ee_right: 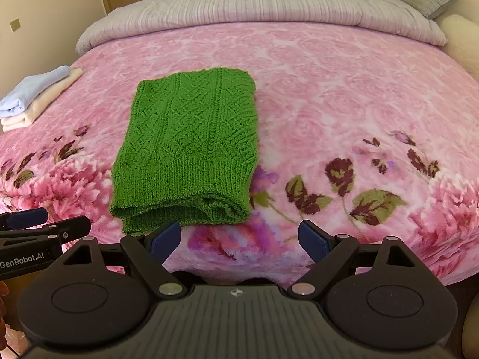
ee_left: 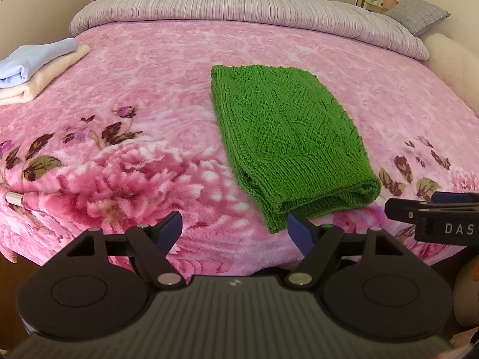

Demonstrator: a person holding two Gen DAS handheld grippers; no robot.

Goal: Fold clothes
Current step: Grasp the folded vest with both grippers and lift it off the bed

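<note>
A green knitted garment lies folded into a long rectangle on the pink floral blanket; it also shows in the right wrist view. My left gripper is open and empty, just short of the garment's near left corner. My right gripper is open and empty, just short of the garment's near right edge. The right gripper's side shows at the right edge of the left wrist view. The left gripper's side shows at the left edge of the right wrist view.
A stack of folded clothes, light blue on cream, sits at the bed's left edge, also in the right wrist view. A grey striped duvet lies rolled along the head of the bed, with a grey pillow at far right.
</note>
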